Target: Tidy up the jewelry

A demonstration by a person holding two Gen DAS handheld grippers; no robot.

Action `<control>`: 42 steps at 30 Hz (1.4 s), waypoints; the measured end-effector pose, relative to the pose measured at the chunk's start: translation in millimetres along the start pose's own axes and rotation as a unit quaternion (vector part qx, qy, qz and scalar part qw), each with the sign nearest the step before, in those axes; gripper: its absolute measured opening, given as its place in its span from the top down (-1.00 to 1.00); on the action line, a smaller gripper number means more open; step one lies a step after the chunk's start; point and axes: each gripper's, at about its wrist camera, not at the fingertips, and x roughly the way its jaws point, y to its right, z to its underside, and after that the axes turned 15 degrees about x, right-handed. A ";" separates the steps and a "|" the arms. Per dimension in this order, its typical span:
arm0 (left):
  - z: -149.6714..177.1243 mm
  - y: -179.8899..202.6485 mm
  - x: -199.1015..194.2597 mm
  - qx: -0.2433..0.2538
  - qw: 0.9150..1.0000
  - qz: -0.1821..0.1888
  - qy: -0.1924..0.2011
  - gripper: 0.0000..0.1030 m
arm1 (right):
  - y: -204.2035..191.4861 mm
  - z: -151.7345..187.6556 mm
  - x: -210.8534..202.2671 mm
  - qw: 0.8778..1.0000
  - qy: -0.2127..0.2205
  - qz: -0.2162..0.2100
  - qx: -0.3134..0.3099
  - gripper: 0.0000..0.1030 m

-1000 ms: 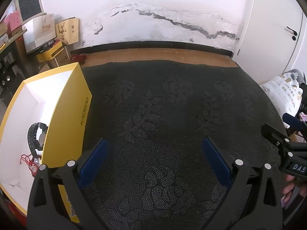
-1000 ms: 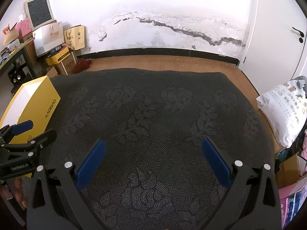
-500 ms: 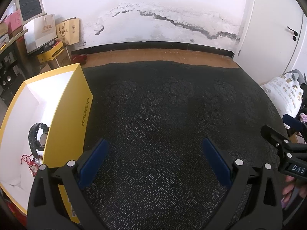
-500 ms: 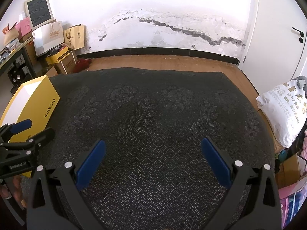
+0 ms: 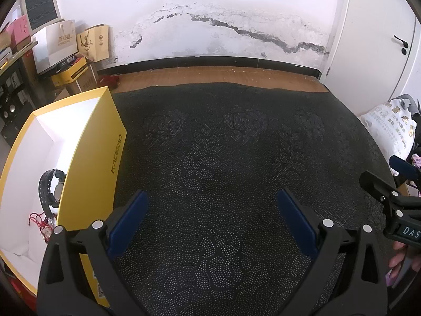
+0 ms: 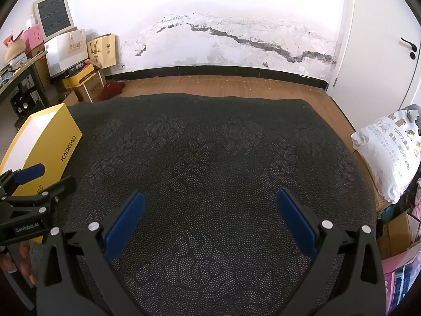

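A black wristwatch (image 5: 51, 189) stands on edge inside the open yellow box (image 5: 89, 163), at about nine o'clock in the left wrist view, with a red cord trinket (image 5: 39, 222) lying just below it on the white lining. The box sits at the left edge of a dark floral-patterned cloth (image 5: 223, 163) – seen at nine o'clock from the right wrist camera too. The left gripper (image 5: 210, 221) hovers over the cloth beside the box, jaws spread wide, nothing between them. The right gripper (image 6: 209, 221) hangs over bare cloth, equally wide apart and empty. A white printed sack (image 6: 389, 155) lies at three o'clock.
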 end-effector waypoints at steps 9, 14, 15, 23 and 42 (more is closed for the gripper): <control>0.6 0.4 0.5 -0.001 1.000 0.000 -0.001 -0.86 | -0.9 0.8 -0.7 1.000 0.001 0.000 0.001 -0.88; 0.2 0.5 1.0 0.000 1.000 -0.004 -0.005 -0.87 | -1.0 1.3 -0.7 1.000 0.000 0.000 0.000 -0.88; 0.1 0.2 1.3 -0.002 1.000 -0.003 -0.007 -0.88 | -1.5 1.5 -0.9 1.000 0.000 0.000 0.000 -0.88; -0.3 -0.7 -0.7 -0.009 1.000 -0.006 -0.005 -0.88 | -0.1 1.1 -1.5 1.000 0.000 -0.001 0.000 -0.88; -2.0 4.8 -0.4 -0.005 1.000 -0.009 -0.007 -0.88 | -0.2 2.5 -12.1 1.000 0.004 0.002 0.000 -0.88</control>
